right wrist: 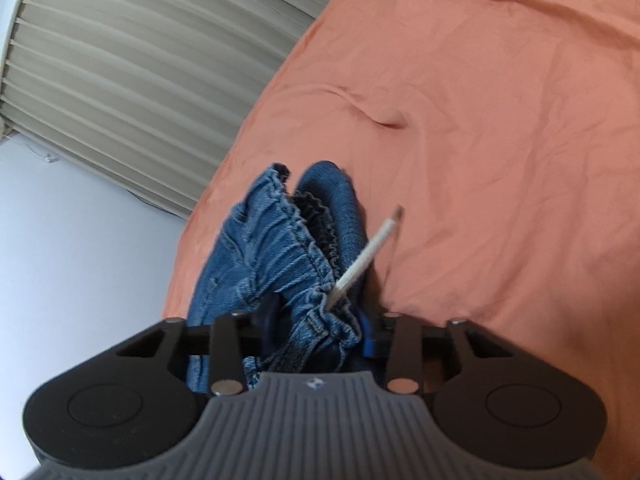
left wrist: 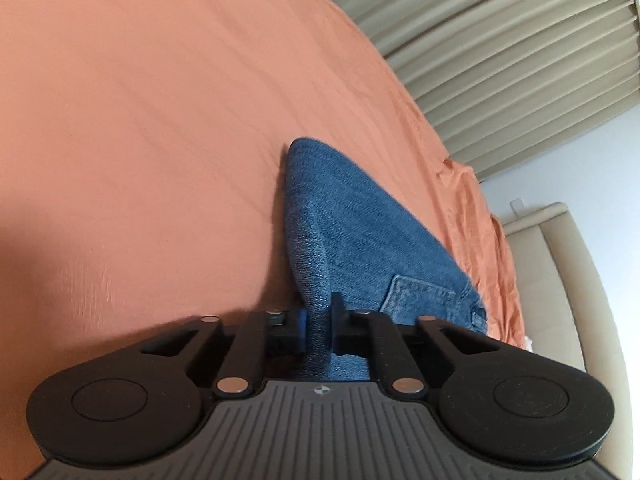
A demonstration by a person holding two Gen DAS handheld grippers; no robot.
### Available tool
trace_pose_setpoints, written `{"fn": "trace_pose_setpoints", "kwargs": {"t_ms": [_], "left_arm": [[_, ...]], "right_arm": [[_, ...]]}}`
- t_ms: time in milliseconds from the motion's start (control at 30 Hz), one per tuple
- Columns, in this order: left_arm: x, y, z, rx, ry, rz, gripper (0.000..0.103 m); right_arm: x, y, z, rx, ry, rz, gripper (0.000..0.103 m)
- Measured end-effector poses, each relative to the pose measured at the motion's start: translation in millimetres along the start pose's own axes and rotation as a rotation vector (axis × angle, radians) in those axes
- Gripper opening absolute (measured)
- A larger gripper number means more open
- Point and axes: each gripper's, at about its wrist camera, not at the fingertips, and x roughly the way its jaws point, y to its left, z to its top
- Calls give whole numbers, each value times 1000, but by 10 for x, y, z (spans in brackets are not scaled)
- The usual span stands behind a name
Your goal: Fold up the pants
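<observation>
Both fingers clamped on jeans (left wrist: pixel 360 232): left (left wrist: pixel 319 326) on fold edge, right (right wrist: pixel 318 330) on waistband; sheet (left wrist: pixel 140 120) bare beyond.

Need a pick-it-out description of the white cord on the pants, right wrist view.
Start at the orange bedsheet, then the bunched blue denim pants lying on it in front of the right gripper. The drawstring sticks out of the gathered elastic waistband, slanting up to the right. It is the only white, thin, straight thing against blue denim.
</observation>
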Motion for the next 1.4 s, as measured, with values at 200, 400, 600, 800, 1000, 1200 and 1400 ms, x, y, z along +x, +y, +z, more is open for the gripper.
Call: {"fn": "trace_pose_setpoints", "kwargs": {"t_ms": [200,400,600,800,1000,1200,1400], "left_arm": [[-131,-235,40,83,-11,34,6],[-400,-523,275,182,-5,46,6],[-904,-638,779,273,-26,130,6],[-1280,-418,1270,313,-50,260,6],[-1233,-39,1398,296,-37,310,6],[-998,454,1258,263,13,336,6],[-847,683,1266,230,26,301,7]], "right_arm": [[-103,317,55,-64,-8,4,22],[-151,875,174,-167,29,7,19],[130,1563,128,-258,60,59,19],[685,2088,-109,-279,74,117,19],[1166,2236,-389,-263,99,128,19],[1376,1852,-665,-211,166,58,19],[1514,1472,-812,-150,195,1,19]]}}
